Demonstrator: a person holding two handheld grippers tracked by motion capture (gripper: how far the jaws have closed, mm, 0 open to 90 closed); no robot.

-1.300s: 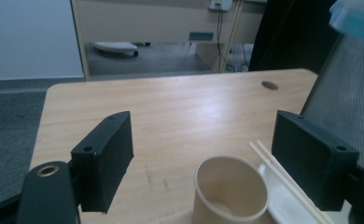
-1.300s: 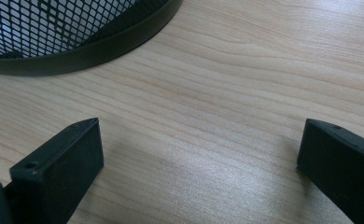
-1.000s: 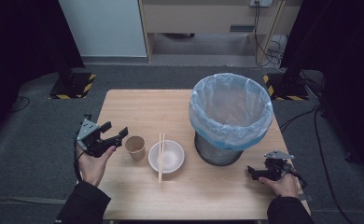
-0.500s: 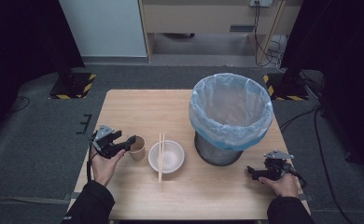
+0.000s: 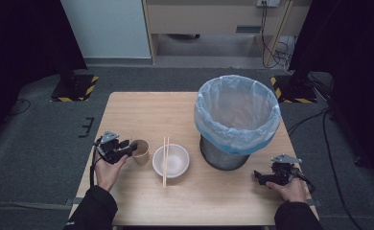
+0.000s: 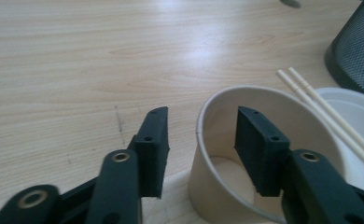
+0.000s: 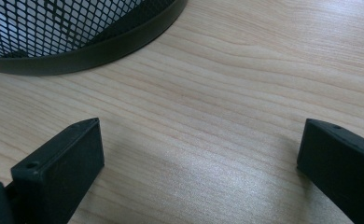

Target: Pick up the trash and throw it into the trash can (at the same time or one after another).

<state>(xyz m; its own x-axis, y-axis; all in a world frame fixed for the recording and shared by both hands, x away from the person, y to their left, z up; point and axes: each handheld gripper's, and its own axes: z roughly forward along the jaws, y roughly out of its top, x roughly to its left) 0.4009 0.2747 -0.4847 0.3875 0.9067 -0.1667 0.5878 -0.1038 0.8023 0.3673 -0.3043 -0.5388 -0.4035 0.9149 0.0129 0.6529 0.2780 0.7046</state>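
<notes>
A brown paper cup stands upright on the wooden table, left of a white bowl with two chopsticks laid across it. My left gripper sits low at the cup's left side. In the left gripper view its jaws straddle the near wall of the cup, one inside and one outside. They have just been closing, and a gap still shows on both sides of the wall. My right gripper rests wide open on the table with nothing between its jaws.
A black mesh bin lined with a pale blue bag stands at the right of the table, its base close ahead of the right gripper. The bowl and chopsticks lie just beyond the cup.
My left gripper has moved right and down to the cup and its jaws have narrowed around the cup's wall. The right gripper has not moved.
</notes>
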